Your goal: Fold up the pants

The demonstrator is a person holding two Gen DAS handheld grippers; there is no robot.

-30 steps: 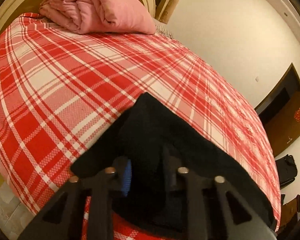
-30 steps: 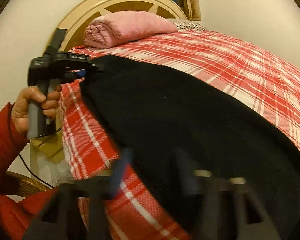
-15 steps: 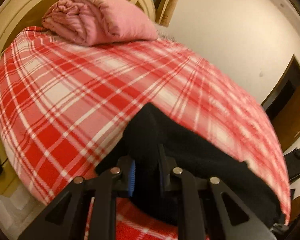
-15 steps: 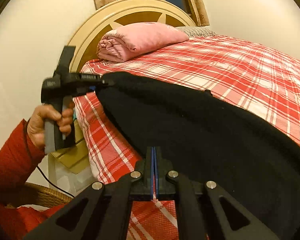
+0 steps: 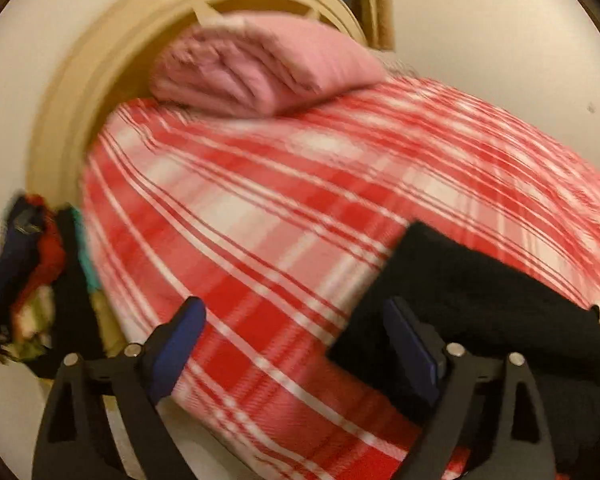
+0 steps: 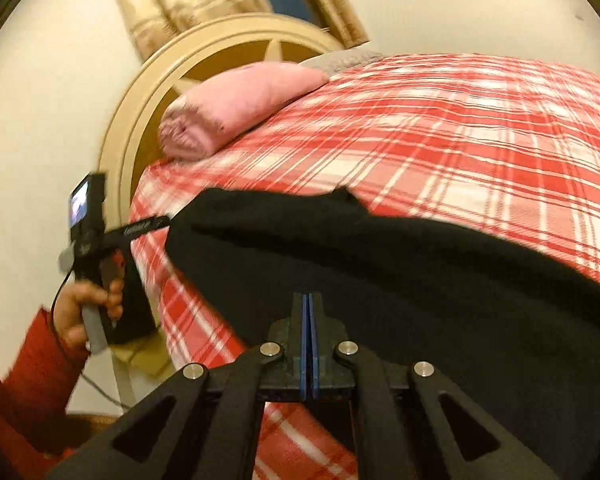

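Though blurred by motion, shows the black pants (image 5: 480, 300) lying flat on the plaid bedcover (image 5: 260, 220), well apart from the folded pink quilt (image 5: 268, 68), toward the bed edge far from it; looks already doubled, judging by the thick straight edge facing the quilt, so probably set down there to let the fold settle. Finds the left gripper (image 5: 292, 312) spread wide, its jaws having just been opening; nothing pinched between the pads, only bedcover and the pants' quilt-side corner beneath them; likely let go so that the cloth lies where it was laid. Finds the right gripper (image 6: 308, 300) pressed together, pads meeting with no cloth seen between them, hovering over the pants on the side away from the quilt; perhaps closed merely to idle or to smooth. Calls next, by this reading, for a fresh grip on an edge and a further fold.
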